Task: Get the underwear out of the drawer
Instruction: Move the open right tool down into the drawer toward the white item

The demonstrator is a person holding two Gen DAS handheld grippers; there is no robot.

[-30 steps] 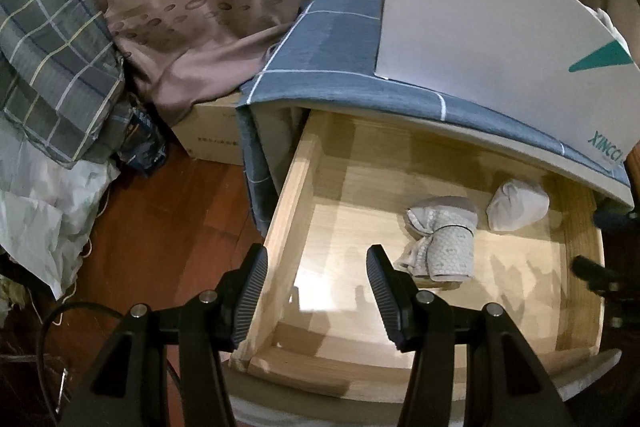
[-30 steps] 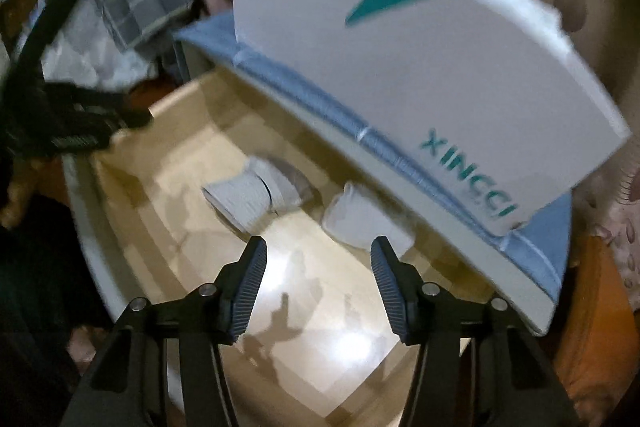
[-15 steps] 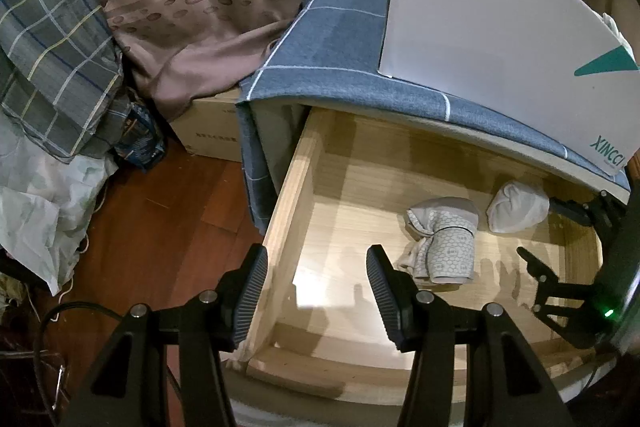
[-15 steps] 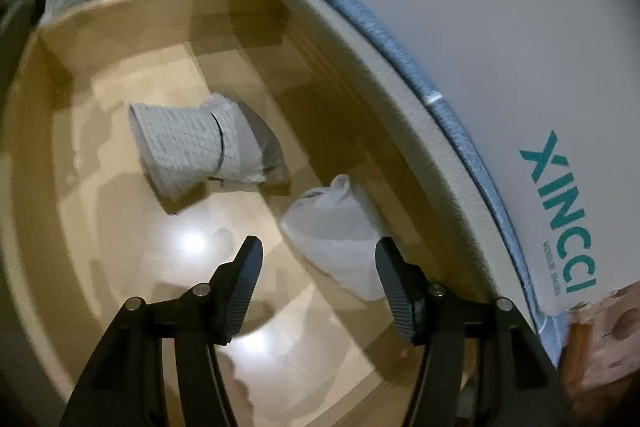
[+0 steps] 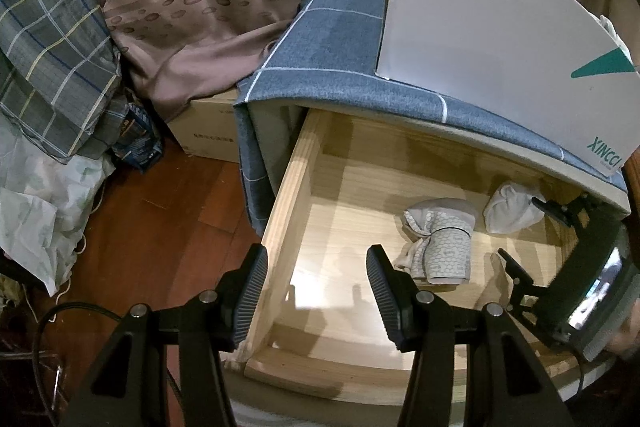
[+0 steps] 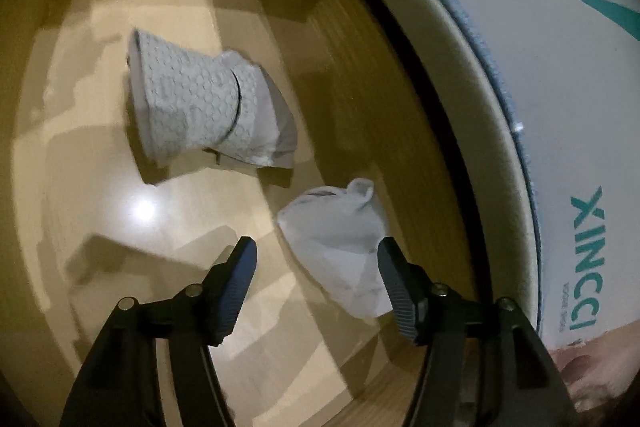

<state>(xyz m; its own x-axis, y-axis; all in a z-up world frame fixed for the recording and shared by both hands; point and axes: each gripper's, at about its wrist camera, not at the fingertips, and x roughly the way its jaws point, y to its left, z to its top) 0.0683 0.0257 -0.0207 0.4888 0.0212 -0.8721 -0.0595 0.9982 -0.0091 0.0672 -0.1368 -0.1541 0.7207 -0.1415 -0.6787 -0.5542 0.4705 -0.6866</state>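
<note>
drawer (image 5: 288, 227) stood pulled open, pale wood, filling lower centre of left wrist view. patterned grey underwear (image 5: 440, 239), rolled and bunched, lay on its floor centre-right. plain white underwear (image 5: 508, 207), crumpled, lay just right of it, near the back wall.
</note>
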